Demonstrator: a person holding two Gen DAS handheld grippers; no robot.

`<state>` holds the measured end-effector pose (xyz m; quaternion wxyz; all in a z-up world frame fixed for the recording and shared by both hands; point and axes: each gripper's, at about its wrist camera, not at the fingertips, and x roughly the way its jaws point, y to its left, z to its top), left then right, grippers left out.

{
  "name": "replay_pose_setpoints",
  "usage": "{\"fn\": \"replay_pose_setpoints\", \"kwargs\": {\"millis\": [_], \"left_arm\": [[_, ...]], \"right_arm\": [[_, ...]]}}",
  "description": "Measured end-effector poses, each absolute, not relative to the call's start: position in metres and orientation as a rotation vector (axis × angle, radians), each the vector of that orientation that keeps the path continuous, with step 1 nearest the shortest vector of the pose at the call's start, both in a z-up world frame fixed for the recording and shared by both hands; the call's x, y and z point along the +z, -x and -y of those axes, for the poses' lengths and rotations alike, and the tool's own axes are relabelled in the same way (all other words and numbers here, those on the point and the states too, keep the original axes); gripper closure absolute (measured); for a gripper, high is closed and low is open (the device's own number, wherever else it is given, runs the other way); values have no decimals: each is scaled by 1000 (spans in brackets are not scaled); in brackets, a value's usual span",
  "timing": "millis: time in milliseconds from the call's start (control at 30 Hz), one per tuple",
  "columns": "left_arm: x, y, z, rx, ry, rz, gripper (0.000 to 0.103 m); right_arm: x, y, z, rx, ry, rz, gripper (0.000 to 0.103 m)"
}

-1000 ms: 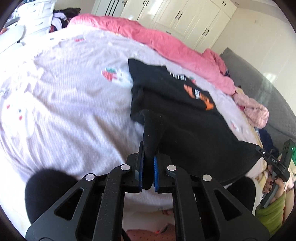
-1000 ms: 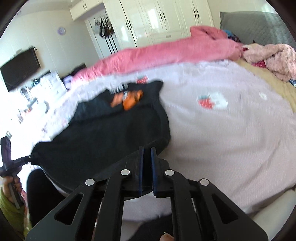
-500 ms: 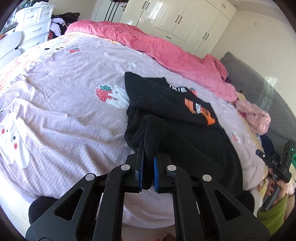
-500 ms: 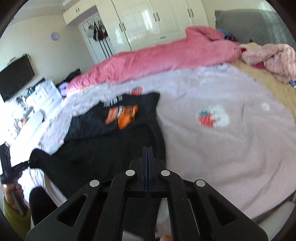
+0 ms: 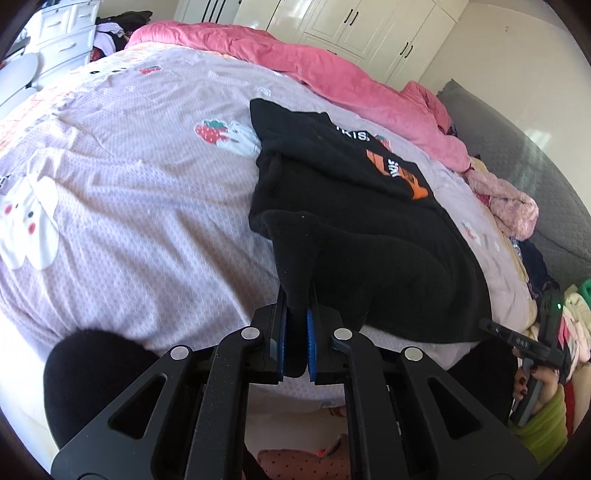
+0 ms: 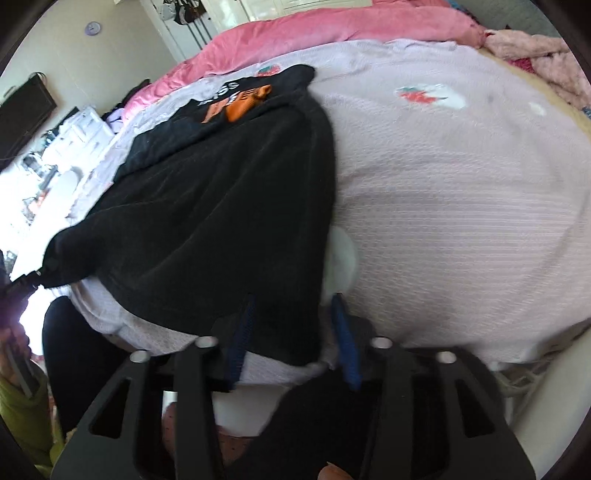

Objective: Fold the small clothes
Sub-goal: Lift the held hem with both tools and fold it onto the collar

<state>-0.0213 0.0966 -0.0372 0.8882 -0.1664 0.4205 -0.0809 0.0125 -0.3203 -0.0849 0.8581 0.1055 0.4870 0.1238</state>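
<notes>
A black garment with an orange print [image 5: 369, 206] lies on the lilac bedsheet [image 5: 129, 177], its near hem at the bed's front edge. My left gripper [image 5: 296, 325] is shut on a corner of the garment's near left edge and lifts it slightly. In the right wrist view the same garment [image 6: 221, 192] spreads from centre to upper left. My right gripper [image 6: 293, 328] is open, with the garment's near right corner lying between its fingers. The right gripper also shows at the right edge of the left wrist view [image 5: 524, 339].
A pink duvet [image 5: 314, 62] runs along the far side of the bed. Pink fluffy clothes [image 5: 509, 206] and a grey blanket [image 5: 535, 177] lie at the right. White wardrobes [image 5: 351, 22] stand behind. A white dresser [image 5: 62, 33] is at far left.
My right gripper has opened and let go of the garment's near right corner, which now rests on the bed. My left gripper keeps its hold and has shifted little.
</notes>
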Motion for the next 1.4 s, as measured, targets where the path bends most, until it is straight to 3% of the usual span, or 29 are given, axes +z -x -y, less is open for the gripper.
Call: {"fn": "replay_pose_setpoints", "kwargs": {"millis": [367, 767, 1400], "left_arm": [[-25, 12, -100, -157, 357, -830, 100], [-6, -40, -128, -144, 499, -765, 100], [14, -155, -141, -100, 604, -648, 100]], "right_arm": [[-22, -11, 326, 326, -250, -788, 95], [30, -83, 325, 323, -298, -616, 95], [30, -221, 337, 250, -460, -578, 95]]}}
